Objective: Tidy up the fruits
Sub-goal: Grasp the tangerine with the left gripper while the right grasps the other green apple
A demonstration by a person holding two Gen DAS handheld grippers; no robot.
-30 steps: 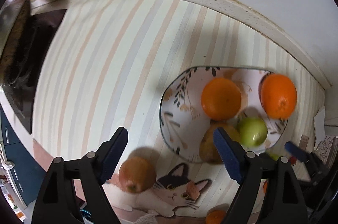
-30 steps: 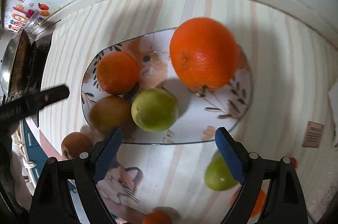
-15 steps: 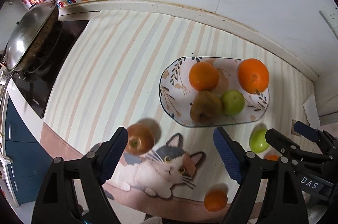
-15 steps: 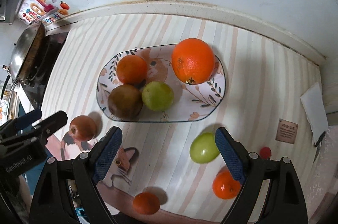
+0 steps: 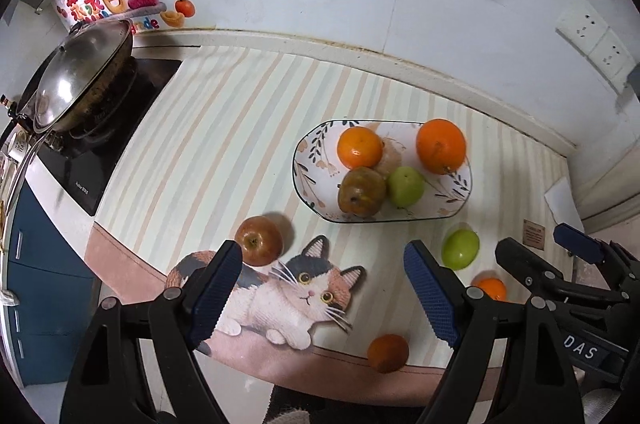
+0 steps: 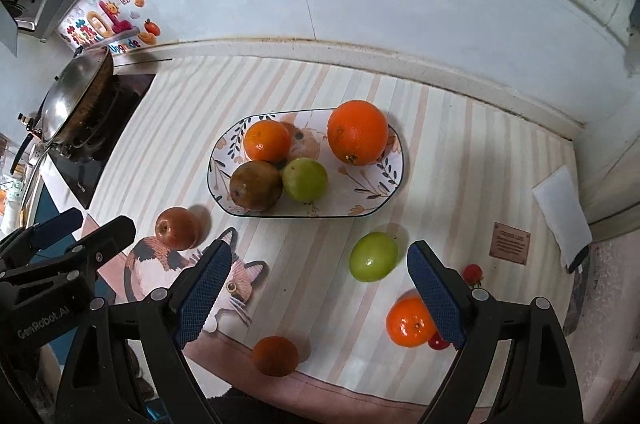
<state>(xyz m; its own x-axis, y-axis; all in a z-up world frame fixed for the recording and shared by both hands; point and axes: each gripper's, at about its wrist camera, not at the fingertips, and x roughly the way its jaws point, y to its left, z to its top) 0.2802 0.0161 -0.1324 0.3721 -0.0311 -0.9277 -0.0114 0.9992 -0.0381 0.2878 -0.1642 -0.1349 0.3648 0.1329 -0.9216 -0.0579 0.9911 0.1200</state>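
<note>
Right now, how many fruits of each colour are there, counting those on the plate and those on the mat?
Orange: 4
Green: 2
Brownish pear: 1
Red apple: 1
Small red fruits: 2
Total: 10

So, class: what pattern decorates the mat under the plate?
The mat has pastel stripes and a calico cat picture; clearest in the left wrist view.

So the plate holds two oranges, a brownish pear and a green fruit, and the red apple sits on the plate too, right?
Not quite. The plate does hold two oranges, a brownish pear and a green fruit, but the red apple is not on it. The right wrist view shows it on the striped mat, off the plate's left end, by the cat picture.
</note>
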